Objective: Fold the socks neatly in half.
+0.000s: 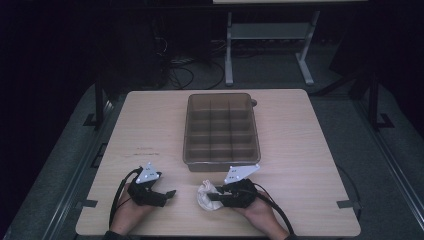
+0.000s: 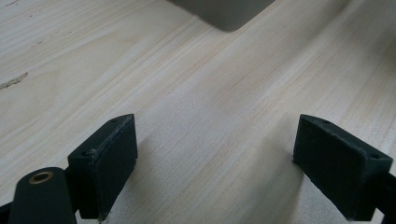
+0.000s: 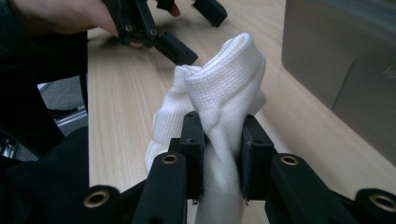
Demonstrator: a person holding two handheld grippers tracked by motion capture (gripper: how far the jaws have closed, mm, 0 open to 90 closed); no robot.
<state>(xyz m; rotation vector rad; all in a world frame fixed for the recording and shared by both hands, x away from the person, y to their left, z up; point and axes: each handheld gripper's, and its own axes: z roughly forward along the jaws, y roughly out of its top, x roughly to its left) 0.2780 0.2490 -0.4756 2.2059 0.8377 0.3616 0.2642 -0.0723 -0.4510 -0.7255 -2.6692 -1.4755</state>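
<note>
At the near edge of the bench (image 1: 300, 150), my right gripper (image 3: 219, 140) clamps a white knitted sock (image 3: 224, 88), its jaws closed tight on the bunched middle so that the fabric bulges out above them and hangs slack below. From the high view the sock (image 1: 204, 196) lies just ahead of my right hand, low over the wood, close to the near wall of the brown compartment tray (image 1: 220, 129) that sits in the middle of the bench. I hold it by the middle, I judge, because a soft thing gripped at one end would trail and catch on the tray's rim; pinched here, it stays a compact bundle that should drop cleanly into one cell.

My left gripper (image 2: 215, 154) rests empty to the left, jaws spread wide over bare wood, a corner of the tray (image 2: 224, 14) visible farther off. In the high view the left gripper (image 1: 150, 190) sits well apart from the sock, angled toward it. Held open and near, it looks ready to take the loose end or to tuck the fabric if the bundle unrolls.

The tray's cells appear empty from above, though the light is dim. A small dark object (image 1: 254, 103) shows at its far right corner; I cannot tell what it is.
</note>
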